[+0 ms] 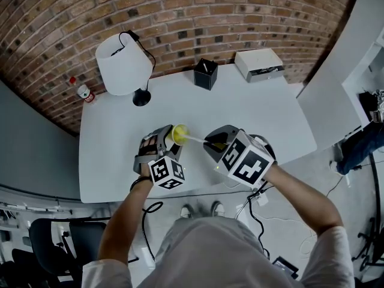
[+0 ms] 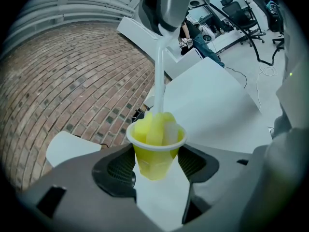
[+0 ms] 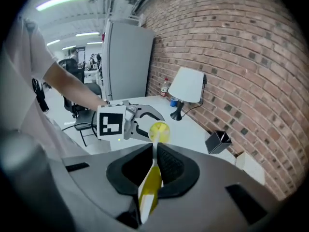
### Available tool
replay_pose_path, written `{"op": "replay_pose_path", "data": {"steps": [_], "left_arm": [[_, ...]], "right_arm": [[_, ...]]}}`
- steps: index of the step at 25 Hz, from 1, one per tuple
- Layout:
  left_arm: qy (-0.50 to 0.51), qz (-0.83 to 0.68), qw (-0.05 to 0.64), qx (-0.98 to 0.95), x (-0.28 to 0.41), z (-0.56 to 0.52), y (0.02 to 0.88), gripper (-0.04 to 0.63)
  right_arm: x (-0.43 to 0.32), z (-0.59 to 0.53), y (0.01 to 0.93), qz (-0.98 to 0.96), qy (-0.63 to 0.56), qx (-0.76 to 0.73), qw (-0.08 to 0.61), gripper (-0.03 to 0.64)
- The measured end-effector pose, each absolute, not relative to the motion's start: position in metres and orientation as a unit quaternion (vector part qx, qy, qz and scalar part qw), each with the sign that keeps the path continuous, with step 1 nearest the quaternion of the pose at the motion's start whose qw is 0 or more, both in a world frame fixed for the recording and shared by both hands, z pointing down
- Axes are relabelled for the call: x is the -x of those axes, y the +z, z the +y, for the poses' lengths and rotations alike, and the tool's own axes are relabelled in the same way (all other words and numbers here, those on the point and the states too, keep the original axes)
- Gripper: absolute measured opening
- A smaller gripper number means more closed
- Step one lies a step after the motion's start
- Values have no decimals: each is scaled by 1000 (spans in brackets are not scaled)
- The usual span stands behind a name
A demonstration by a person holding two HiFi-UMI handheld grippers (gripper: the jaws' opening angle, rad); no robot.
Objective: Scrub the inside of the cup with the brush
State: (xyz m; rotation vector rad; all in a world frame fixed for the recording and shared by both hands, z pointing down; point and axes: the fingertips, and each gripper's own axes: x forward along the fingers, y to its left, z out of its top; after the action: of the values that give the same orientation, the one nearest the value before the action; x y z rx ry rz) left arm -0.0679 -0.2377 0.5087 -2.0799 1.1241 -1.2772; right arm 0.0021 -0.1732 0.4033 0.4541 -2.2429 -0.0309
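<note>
The brush (image 2: 159,81) head's lower part is hidden inside the cup (image 2: 153,161); its handle end disappears beneath the right claw (image 3: 154,154).

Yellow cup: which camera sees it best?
The left gripper view. The yellow cup sits close and centred, clamped in the left gripper, with the brush poking inside. The head view shows only its small rim; the right gripper view shows it small.

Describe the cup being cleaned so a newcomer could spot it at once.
On the white table below the brick wall, find the left gripper near the front edge. The cup is clamped in it: small, bright yellow, with the brush poking in.
</note>
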Motion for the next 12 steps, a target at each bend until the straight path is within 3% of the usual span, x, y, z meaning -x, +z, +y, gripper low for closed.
{"op": "replay_pose_path", "data": {"steps": [12], "left_arm": [[-465, 411, 233, 749, 69, -240, 506, 285]], "right_arm": [[-12, -184, 411, -892, 149, -212, 370, 28]]}}
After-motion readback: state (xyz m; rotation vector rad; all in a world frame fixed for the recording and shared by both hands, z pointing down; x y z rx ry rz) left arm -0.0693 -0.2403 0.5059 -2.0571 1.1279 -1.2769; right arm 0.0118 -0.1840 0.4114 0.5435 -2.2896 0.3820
